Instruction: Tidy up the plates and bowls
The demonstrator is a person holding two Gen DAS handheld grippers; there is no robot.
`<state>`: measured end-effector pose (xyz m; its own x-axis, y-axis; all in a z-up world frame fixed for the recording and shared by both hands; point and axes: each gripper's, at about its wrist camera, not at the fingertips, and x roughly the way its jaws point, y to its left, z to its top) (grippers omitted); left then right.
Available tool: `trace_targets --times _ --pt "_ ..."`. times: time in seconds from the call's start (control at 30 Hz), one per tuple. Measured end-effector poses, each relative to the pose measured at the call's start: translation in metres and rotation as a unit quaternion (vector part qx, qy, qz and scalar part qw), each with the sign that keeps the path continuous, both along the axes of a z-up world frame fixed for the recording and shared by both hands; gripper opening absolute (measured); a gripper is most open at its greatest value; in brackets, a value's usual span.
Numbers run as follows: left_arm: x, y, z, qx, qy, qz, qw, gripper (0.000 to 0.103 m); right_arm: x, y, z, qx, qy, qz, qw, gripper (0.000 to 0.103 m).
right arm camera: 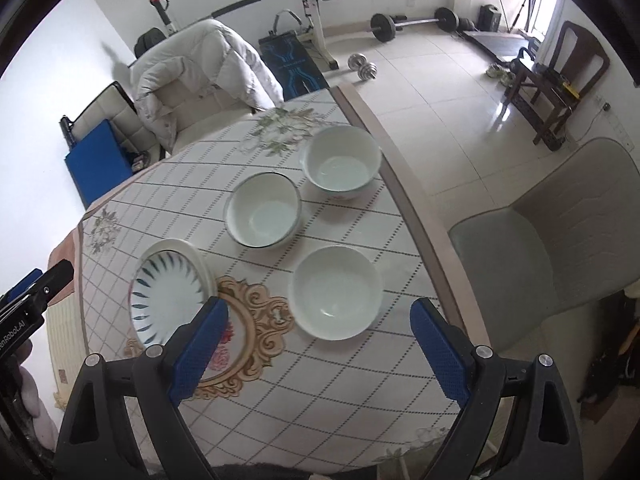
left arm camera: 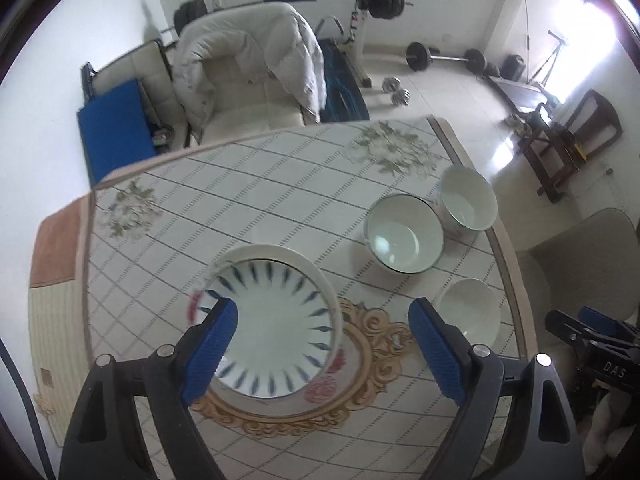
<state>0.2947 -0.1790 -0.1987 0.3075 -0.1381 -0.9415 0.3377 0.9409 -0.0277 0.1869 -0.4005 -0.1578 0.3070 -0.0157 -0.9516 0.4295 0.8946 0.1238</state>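
A blue-patterned plate lies on top of a plain white plate on the table; the stack also shows in the right wrist view. Three bowls stand to the right: a plain white one, a dark-rimmed one and a far one with a floral base. My left gripper is open above the plates' right edge. My right gripper is open, just in front of the plain white bowl. Both are empty.
The table has a checked cloth with a gold medallion. Its right edge runs beside a grey chair. A chair draped with a white jacket stands at the far side. Gym weights lie on the floor behind.
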Motion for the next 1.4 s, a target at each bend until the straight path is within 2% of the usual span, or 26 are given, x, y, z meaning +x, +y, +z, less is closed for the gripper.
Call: trace_targets --times 0.13,0.17,0.27,0.37,0.4,0.47,0.57,0.63,0.67,0.7,0.73,0.8,0.87,1.13,1.4 --pt "0.001 -0.051 -0.056 -0.003 0.069 -0.021 0.9974 0.076 0.012 -0.057 -0.060 0.047 0.051 0.005 0.998 0.094" --pt "0.000 -0.062 -0.070 -0.006 0.088 -0.025 0.9958 0.066 0.016 -0.067 -0.074 0.057 0.062 0.009 0.996 0.094" --pt "-0.004 -0.087 -0.110 -0.011 0.143 -0.025 0.9893 0.052 0.025 -0.086 -0.115 0.085 0.085 0.022 0.992 0.094" --pt "-0.009 -0.103 -0.137 -0.017 0.175 -0.018 0.9842 0.045 0.032 -0.096 -0.152 0.107 0.107 0.039 0.988 0.091" --pt "-0.011 -0.108 -0.143 -0.019 0.181 -0.017 0.9832 0.042 0.033 -0.098 -0.163 0.115 0.115 0.043 0.986 0.087" --pt "-0.014 -0.115 -0.154 -0.018 0.186 -0.015 0.9824 0.041 0.036 -0.098 -0.181 0.138 0.122 0.056 0.981 0.080" --pt "-0.014 -0.119 -0.169 -0.013 0.191 -0.001 0.9815 0.038 0.040 -0.096 -0.202 0.168 0.131 0.070 0.975 0.065" --pt "-0.014 -0.120 -0.176 -0.016 0.192 0.008 0.9811 0.033 0.043 -0.095 -0.213 0.178 0.135 0.075 0.972 0.047" --pt "-0.014 -0.120 -0.179 -0.016 0.194 0.011 0.9808 0.027 0.044 -0.094 -0.219 0.183 0.136 0.077 0.970 0.042" --pt "-0.014 -0.120 -0.181 -0.018 0.196 0.014 0.9803 0.024 0.045 -0.094 -0.225 0.186 0.140 0.080 0.969 0.027" --pt "-0.015 -0.117 -0.181 -0.022 0.198 0.016 0.9799 0.020 0.045 -0.092 -0.229 0.188 0.144 0.084 0.968 0.017" --pt "-0.016 -0.116 -0.181 -0.029 0.197 0.018 0.9797 0.018 0.046 -0.089 -0.235 0.200 0.144 0.089 0.965 0.011" --pt "-0.018 -0.116 -0.178 -0.031 0.197 0.018 0.9798 0.012 0.046 -0.085 -0.236 0.187 0.142 0.095 0.967 0.010" --pt "-0.014 -0.095 -0.168 -0.015 0.185 0.041 0.9817 0.012 0.051 -0.062 -0.237 0.182 0.145 0.121 0.965 0.010" --pt "-0.002 -0.064 -0.161 0.003 0.177 0.064 0.9820 0.012 0.081 -0.032 -0.228 0.188 0.142 0.146 0.961 0.010"
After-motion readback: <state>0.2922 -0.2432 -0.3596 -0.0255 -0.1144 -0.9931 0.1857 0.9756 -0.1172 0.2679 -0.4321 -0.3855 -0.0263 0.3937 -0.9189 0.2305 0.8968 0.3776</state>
